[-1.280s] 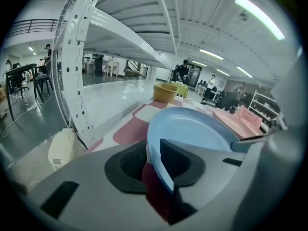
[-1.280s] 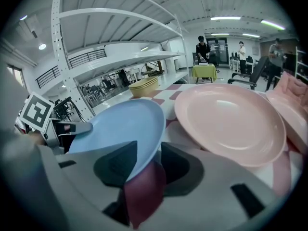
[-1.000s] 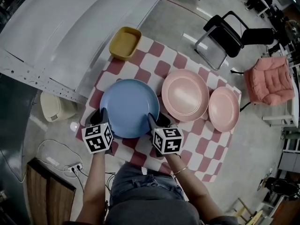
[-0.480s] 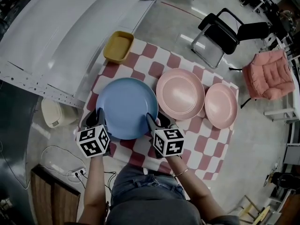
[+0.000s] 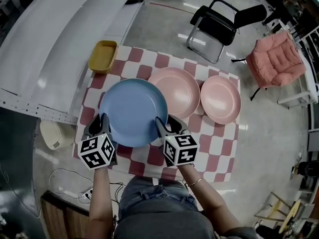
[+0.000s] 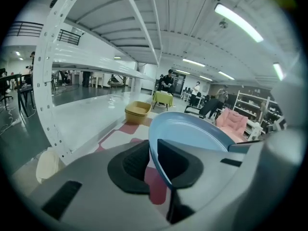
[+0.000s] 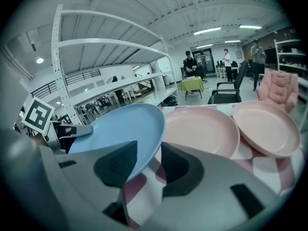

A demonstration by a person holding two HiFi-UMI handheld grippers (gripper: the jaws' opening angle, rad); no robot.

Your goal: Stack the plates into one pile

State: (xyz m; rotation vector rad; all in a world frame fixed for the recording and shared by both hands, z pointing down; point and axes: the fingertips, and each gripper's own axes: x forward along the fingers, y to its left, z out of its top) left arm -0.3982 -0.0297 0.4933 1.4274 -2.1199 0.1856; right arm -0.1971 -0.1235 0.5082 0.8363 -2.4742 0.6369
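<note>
Left tool (image 5: 102,123) and right tool (image 5: 164,126) clench opposite rims of the round blue plate (image 5: 133,111), mid-frame; tilting could slide it free.

left gripper (image 5: 103,122): fingers (image 6: 127,170) clamped on blue plate (image 5: 133,111) rim | right gripper (image 5: 163,125): clamped on opposite rim | both angled down

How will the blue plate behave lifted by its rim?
Probably stiff: the blue plate shows no sag held only at the rim by left gripper and right gripper. Glossy, maybe slippery. Shallow rim grips could let it tilt.
</note>
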